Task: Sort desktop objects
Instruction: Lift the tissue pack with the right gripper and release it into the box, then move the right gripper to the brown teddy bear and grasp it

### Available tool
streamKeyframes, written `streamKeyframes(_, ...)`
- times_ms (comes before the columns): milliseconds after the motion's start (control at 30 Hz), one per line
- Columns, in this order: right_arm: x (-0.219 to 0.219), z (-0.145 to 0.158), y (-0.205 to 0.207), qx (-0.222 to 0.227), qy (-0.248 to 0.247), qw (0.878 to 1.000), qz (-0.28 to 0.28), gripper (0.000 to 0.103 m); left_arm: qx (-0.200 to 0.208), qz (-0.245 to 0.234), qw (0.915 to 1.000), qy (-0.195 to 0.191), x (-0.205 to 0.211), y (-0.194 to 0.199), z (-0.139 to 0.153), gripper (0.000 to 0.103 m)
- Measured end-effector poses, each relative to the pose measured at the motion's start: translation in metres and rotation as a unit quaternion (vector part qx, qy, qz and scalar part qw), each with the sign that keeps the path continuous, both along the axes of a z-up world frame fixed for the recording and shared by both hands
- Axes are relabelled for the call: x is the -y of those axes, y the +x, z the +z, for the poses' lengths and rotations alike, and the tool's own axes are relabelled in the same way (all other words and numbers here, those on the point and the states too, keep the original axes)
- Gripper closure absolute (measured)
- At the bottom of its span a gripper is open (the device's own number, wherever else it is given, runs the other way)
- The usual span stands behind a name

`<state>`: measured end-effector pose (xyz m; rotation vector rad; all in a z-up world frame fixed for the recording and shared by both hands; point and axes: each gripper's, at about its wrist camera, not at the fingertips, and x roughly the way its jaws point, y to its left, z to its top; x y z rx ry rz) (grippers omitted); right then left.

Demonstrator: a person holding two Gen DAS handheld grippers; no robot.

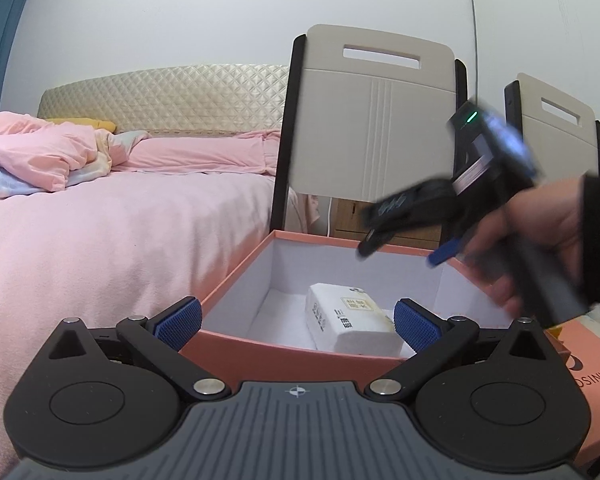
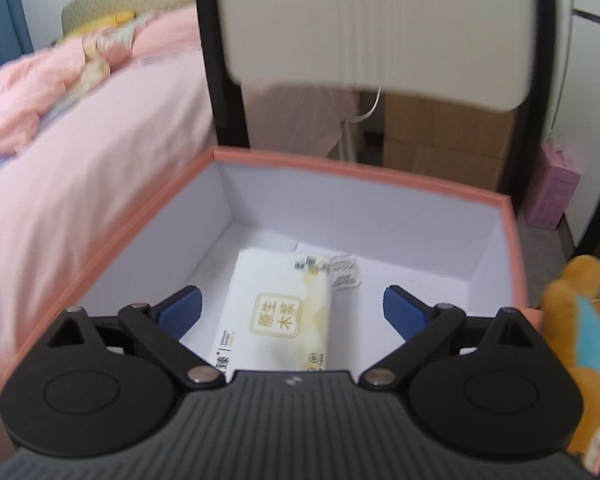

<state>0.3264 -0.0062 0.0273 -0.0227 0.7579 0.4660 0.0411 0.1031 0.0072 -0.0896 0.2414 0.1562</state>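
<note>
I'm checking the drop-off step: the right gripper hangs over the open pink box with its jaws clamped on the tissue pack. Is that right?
Not quite. The right gripper does hang over the open pink box, but its jaws stand wide open and hold nothing. The tissue pack lies loose on the box floor below them, as the right wrist view shows.

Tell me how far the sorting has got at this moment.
Done: a tissue pack lies inside the pink box. In hand: nothing; the right gripper hangs open over the box, and the left gripper is open too. Left: a plush toy beside the box.
</note>
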Motion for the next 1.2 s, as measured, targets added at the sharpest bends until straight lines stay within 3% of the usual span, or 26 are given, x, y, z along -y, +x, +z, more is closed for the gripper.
streamKeyframes(233, 0.058, 0.045, -0.069, 0.083, 0.035, 0.995, -0.041, 0.003, 0.001, -0.016, 0.9999, 0.003, 0.008, -0.002, -0.003, 0.000)
streamKeyframes(433, 0.113, 0.050, -0.138, 0.148, 0.061, 0.984, -0.078, 0.000, 0.011, -0.010, 0.9995, 0.027, 0.025, -0.006, -0.007, 0.000)
streamKeyframes(633, 0.156, 0.029, -0.193, 0.187, 0.069, 0.974, -0.111, 0.000, 0.031, -0.014, 0.9987, 0.037, 0.036, -0.013, -0.008, 0.000)
streamKeyframes(900, 0.183, -0.025, -0.246, 0.233, 0.066, 0.961, -0.134, 0.000, 0.037, -0.013, 0.9977, 0.055, 0.046, -0.014, -0.014, 0.000)
streamKeyframes(1200, 0.191, -0.052, -0.277, 0.227, 0.062, 0.960, -0.151, 0.000, 0.037, -0.008, 0.9965, 0.074, 0.053, -0.016, -0.017, 0.000)
